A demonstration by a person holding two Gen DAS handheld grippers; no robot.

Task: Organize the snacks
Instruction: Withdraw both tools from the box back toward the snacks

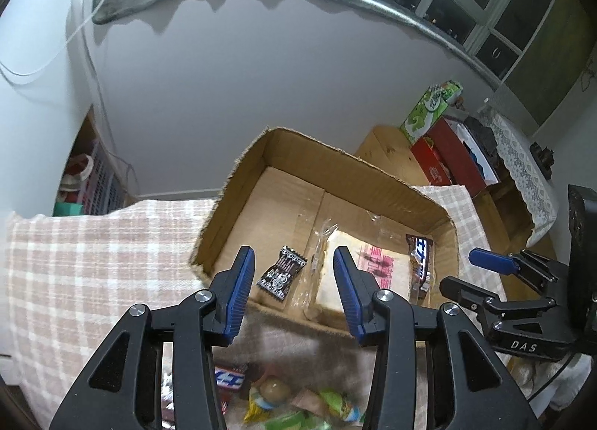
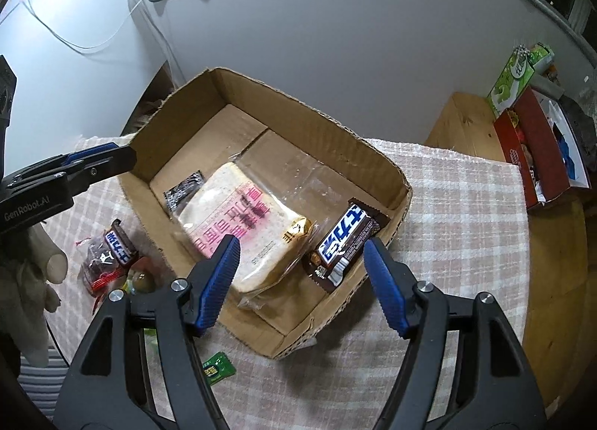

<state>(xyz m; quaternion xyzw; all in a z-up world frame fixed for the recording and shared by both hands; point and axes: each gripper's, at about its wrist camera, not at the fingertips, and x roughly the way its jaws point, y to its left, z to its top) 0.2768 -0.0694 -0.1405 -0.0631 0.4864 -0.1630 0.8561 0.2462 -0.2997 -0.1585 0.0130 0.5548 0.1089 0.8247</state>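
Cardboard box (image 2: 377,154) holds bread pack (image 2: 246,221), chocolate bar (image 2: 345,236), small black packet (image 2: 183,189) | several snacks (image 2: 112,258) wait outside on worktop (image 2: 466,225) | left hand-held gripper (image 1: 294,281) and right hand-held gripper (image 2: 302,266) both apart, empty

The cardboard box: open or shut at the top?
Open. The cardboard box has no lid; bagged bread and a chocolate bar show inside.

Landmark: box (image 2: 209,101).

- "GenRobot.AI" showing in white on black body of left gripper (image 2: 100,165), left of box, right wrist view.
- "DAS" showing in white on black body of right gripper (image 1: 485,262), right of box, left wrist view.
- Candy bar (image 2: 345,239) lying in box, right corner: white-on-blue lettering, non-Latin, not readable.
- Bread pack (image 2: 238,221) lying mid-box: pink non-Latin print, upside down, unreadable.
- Green carton (image 2: 513,81) standing far right of box: white characters, too small to read.
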